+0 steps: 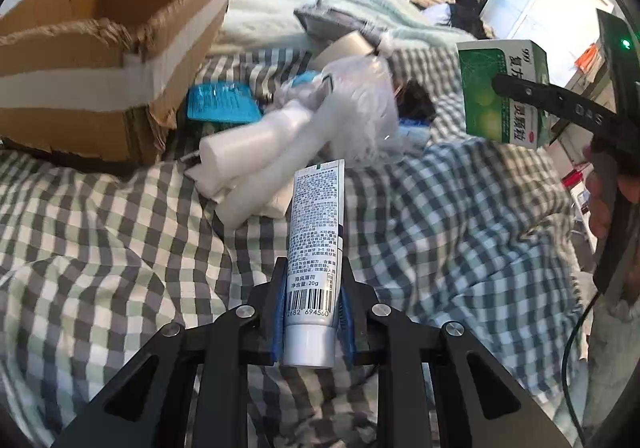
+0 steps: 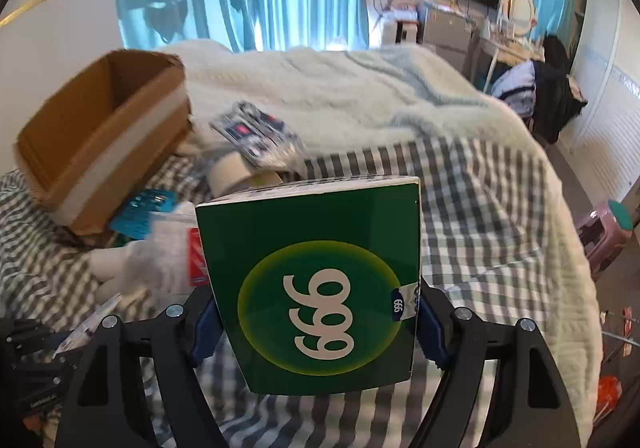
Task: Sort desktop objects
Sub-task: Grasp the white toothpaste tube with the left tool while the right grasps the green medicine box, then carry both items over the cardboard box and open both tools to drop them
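Left gripper (image 1: 312,312) fingers grasp a toothpaste tube (image 1: 314,244); right gripper (image 2: 316,324) fingers grasp a green medicine box (image 2: 320,288). The cardboard box (image 1: 100,60) at upper left looks empty, and clutter remains on the bed (image 1: 100,228).

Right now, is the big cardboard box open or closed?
Open. The cardboard box has no lid or flaps across its top, and its brown inside walls show. What lies inside cannot be told.
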`<state>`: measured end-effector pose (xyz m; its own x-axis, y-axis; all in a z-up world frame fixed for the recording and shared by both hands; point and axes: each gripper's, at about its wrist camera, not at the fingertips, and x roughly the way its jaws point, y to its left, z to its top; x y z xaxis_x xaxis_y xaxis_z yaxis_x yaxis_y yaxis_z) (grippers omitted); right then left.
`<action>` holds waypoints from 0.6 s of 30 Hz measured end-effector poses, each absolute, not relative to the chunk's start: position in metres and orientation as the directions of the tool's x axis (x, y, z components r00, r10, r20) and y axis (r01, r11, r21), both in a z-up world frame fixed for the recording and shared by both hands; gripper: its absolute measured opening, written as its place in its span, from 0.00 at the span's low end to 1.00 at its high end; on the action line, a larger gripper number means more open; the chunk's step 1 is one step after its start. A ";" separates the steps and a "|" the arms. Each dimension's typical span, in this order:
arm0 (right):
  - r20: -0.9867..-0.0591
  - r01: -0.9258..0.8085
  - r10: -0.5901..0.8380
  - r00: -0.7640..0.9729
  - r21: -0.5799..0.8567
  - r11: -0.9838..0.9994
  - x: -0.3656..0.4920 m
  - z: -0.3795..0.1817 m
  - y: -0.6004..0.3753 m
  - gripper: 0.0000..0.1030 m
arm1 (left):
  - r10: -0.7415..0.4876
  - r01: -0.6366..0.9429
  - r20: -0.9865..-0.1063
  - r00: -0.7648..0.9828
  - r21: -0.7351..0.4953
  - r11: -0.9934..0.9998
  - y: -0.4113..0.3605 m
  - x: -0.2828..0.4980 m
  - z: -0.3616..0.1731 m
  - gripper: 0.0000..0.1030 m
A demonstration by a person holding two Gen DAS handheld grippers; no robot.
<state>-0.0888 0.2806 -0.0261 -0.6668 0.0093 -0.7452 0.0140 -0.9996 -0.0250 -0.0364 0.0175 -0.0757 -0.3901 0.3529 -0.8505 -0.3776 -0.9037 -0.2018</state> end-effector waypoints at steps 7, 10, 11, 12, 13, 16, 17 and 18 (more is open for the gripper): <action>-0.676 0.081 -0.015 -0.737 -0.067 -0.995 -0.053 0.027 0.244 0.76 | 0.409 -0.375 -0.793 -0.452 -0.247 -0.893 0.013 -0.039 -0.049 0.22; -0.652 0.116 -0.036 -0.757 -0.080 -0.990 -0.041 0.046 0.226 0.76 | 0.416 -0.360 -0.769 -0.485 -0.259 -0.897 0.008 -0.046 -0.037 0.22; -0.643 0.130 -0.044 -0.765 -0.087 -0.988 -0.039 0.053 0.218 0.76 | 0.418 -0.355 -0.760 -0.499 -0.261 -0.898 0.004 -0.046 -0.031 0.22; -0.633 0.140 -0.051 -0.772 -0.092 -0.986 -0.037 0.059 0.211 0.76 | 0.420 -0.346 -0.747 -0.515 -0.266 -0.899 -0.001 -0.047 -0.023 0.22; -0.625 0.156 -0.061 -0.779 -0.098 -0.983 -0.035 0.066 0.201 0.76 | 0.425 -0.341 -0.737 -0.525 -0.276 -0.899 -0.005 -0.048 -0.014 0.22; -0.608 0.193 -0.092 -0.789 -0.104 -0.976 -0.034 0.083 0.178 0.76 | 0.443 -0.320 -0.710 -0.547 -0.311 -0.895 -0.019 -0.054 0.007 0.22; -0.602 0.204 -0.103 -0.792 -0.102 -0.974 -0.034 0.088 0.170 0.76 | 0.446 -0.313 -0.693 -0.567 -0.319 -0.894 -0.025 -0.056 0.017 0.22; -0.599 0.214 -0.113 -0.793 -0.101 -0.972 -0.036 0.092 0.164 0.76 | 0.442 -0.309 -0.683 -0.582 -0.317 -0.897 -0.029 -0.058 0.024 0.22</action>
<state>-0.0357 0.1642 0.0919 -0.7928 -0.1128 -0.5989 0.2144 -0.9715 -0.1010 -0.0585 -0.0287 0.0239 -0.5820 0.4416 -0.6828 -0.3090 -0.8968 -0.3166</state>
